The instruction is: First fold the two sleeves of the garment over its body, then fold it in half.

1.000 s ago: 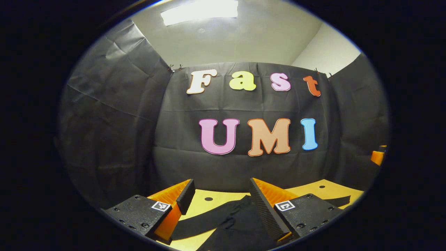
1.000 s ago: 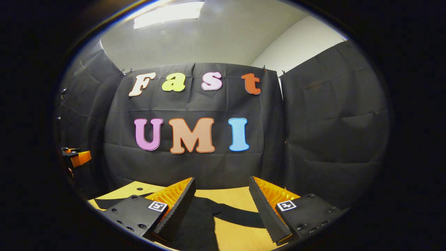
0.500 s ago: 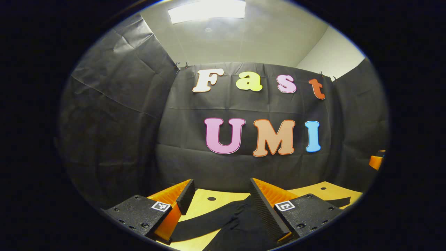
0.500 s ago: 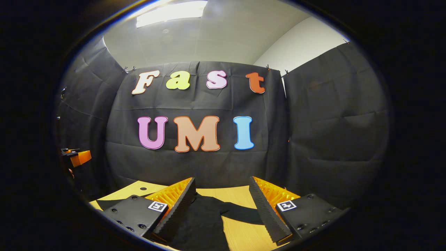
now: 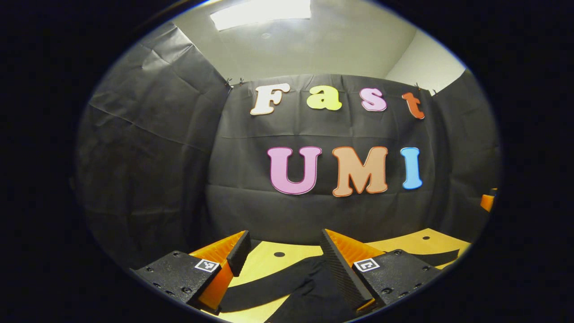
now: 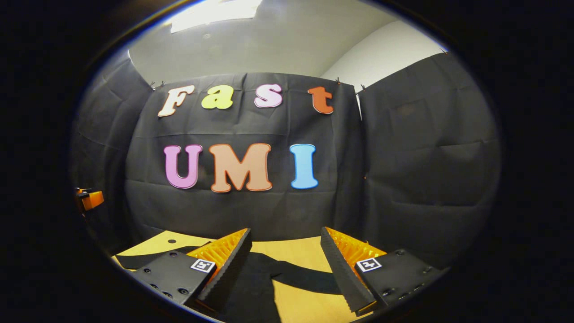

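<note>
Nothing of the folding looks done yet. Nearest in the left gripper view, the left gripper (image 5: 281, 255) hangs with its jaws spread and nothing between them, above the flat black cloth garment (image 5: 309, 289), whose body lies at about six o'clock under the gripper. One long sleeve (image 5: 269, 287) runs out towards eight o'clock across the yellow wooden table (image 5: 264, 260), unfolded.

In the right gripper view the right gripper (image 6: 285, 253) is likewise spread wide and empty, with dark cloth below at six to seven o'clock and the other sleeve (image 6: 305, 280) stretching towards four o'clock.

Both sleeves, as I judge it, remain to be folded in, then the halving. Farther off stands the black cloth wall (image 5: 179, 157).
</note>
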`<state>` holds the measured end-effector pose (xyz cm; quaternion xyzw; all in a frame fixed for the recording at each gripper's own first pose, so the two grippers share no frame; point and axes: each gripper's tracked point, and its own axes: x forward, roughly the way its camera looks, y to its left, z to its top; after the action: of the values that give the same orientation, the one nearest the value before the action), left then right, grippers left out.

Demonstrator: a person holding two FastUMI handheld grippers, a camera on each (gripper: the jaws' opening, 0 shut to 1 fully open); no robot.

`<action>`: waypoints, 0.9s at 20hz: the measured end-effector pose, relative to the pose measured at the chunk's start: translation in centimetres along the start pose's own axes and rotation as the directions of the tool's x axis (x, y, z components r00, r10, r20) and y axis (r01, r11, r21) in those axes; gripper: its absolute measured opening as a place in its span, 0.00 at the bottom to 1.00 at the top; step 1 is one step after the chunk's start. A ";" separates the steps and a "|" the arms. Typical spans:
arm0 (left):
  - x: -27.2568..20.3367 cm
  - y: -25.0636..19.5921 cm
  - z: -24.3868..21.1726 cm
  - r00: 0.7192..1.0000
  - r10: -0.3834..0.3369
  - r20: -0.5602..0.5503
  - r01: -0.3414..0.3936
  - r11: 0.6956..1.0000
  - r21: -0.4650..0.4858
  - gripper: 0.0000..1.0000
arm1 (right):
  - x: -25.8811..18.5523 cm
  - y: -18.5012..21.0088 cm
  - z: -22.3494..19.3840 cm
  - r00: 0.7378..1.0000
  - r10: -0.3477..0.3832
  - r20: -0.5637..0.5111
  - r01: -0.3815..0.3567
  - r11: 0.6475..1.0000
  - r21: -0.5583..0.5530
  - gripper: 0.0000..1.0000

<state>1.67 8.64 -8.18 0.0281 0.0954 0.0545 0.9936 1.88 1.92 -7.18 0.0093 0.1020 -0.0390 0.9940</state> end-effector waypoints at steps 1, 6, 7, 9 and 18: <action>0.5 -0.1 -0.1 1.000 0.021 -0.002 -0.021 1.000 0.007 0.92 | 1.1 -1.3 -0.9 1.000 -0.016 -0.020 0.016 1.000 0.003 0.98; 2.7 -1.3 1.0 0.998 0.068 0.019 -0.068 0.997 0.025 0.92 | 7.3 -8.2 -5.5 0.987 -0.110 -0.121 0.107 0.994 -0.032 0.99; 2.9 -1.5 0.8 0.997 0.078 0.019 -0.079 0.997 0.025 0.92 | 8.2 -9.5 -7.2 0.979 -0.126 -0.160 0.122 0.992 -0.034 0.99; 3.2 -1.9 0.3 0.996 0.087 0.010 -0.087 0.996 0.024 0.92 | 10.2 -11.9 -10.8 0.962 -0.141 -0.235 0.142 0.990 -0.015 0.98; 3.0 -0.9 -2.3 0.982 0.176 -0.061 -0.175 0.984 0.020 0.92 | 14.2 -17.1 -26.6 0.788 -0.176 -0.590 0.172 0.983 -0.064 0.99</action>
<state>4.28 8.18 -11.05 0.0418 0.1240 0.1423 0.9811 9.04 -15.45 -36.33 0.0079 0.4078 -0.1249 0.9045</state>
